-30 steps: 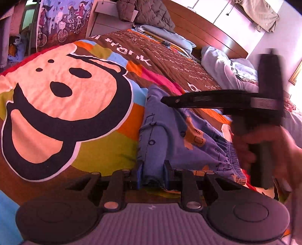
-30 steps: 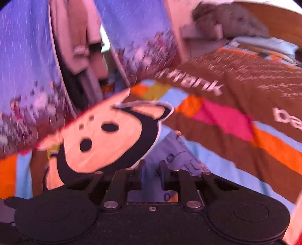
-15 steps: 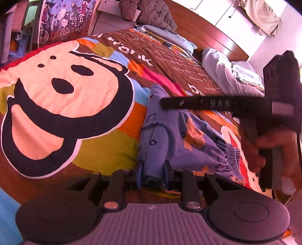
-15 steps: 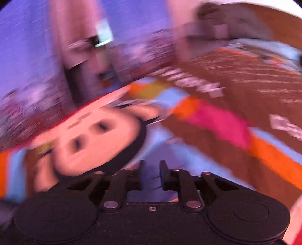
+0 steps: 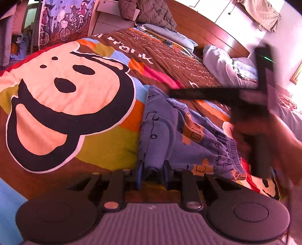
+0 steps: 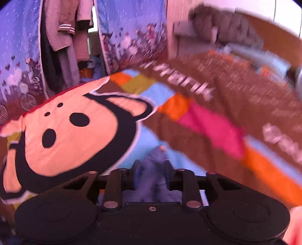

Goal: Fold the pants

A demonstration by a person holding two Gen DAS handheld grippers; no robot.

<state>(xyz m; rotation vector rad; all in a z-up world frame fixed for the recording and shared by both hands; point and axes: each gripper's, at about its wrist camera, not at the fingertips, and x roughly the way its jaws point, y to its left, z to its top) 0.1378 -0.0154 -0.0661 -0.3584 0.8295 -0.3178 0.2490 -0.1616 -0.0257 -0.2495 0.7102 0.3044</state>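
Blue patterned pants [image 5: 179,135] lie folded lengthwise on the cartoon bedspread [image 5: 75,94], with the elastic waistband to the right. My left gripper [image 5: 152,175] is shut on their near edge, cloth filling the gap between its pads. The right gripper [image 5: 170,92], held by a hand [image 5: 283,143], reaches in from the right to the pants' far end. In the right wrist view, the right gripper [image 6: 152,169] has a bunch of the blue cloth [image 6: 156,152] between its fingers. Its jaws are opening, and the cloth still touches both pads.
A wooden headboard [image 5: 203,28], pillows and a heap of light clothes [image 5: 226,67] lie at the far right of the bed. A nightstand [image 5: 111,17] and printed curtain [image 5: 62,22] stand beyond the bed's far left side. Clothes [image 6: 64,30] hang in an open wardrobe.
The right gripper's fingers have spread wider around the blue cloth, and it has rolled and shifted a little. The left gripper has kept its hold and place.
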